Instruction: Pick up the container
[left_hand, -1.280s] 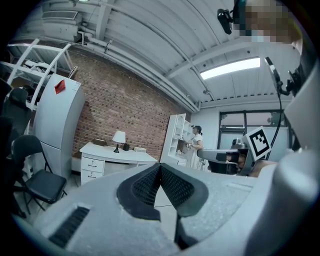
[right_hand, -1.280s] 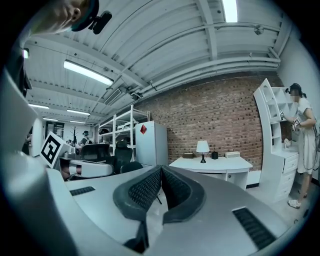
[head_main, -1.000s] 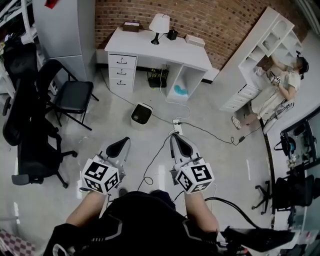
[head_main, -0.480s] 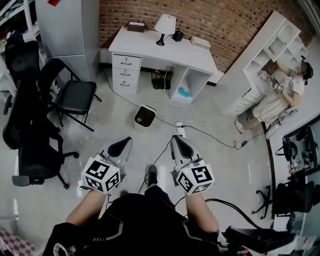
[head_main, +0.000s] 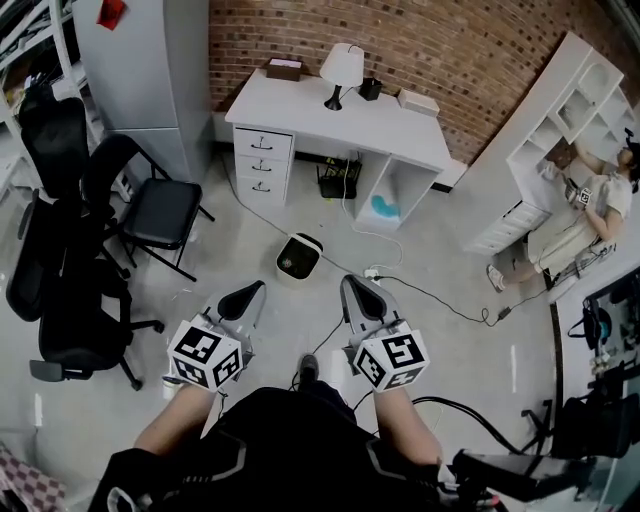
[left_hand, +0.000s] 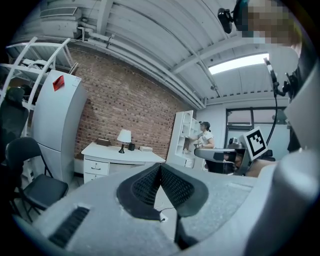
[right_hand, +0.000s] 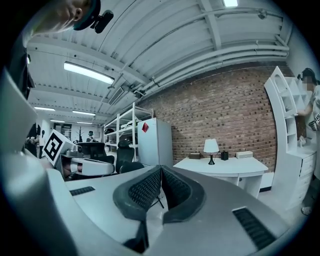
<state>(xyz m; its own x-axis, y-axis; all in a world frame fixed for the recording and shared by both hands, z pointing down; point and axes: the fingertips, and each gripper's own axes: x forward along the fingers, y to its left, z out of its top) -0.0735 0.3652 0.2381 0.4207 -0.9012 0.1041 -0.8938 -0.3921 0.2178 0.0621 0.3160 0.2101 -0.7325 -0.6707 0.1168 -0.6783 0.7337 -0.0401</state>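
Lately changed: the container, a small white bin on the floor, lies closer ahead of the fingers than it did a second ago. The white desk beyond it has drawn nearer too.
Further sign: a shoe now shows behind and between the two grippers. It was absent a second ago, consistent with a step forward.
Left gripper: fingers together with nothing between them, held roughly level above the floor.
Right gripper: fingers together, likewise empty.
Container position: ahead of both pairs of fingers, about midway between their lines, lower than them and clear of both — untouched.
Nearby: a power strip lies on the floor just ahead of the right fingers.
Bearing on task: judged to be the approach stage — the gap is closing but no grasp has begun. The fingers must part and come down to the bin before it can be lifted.
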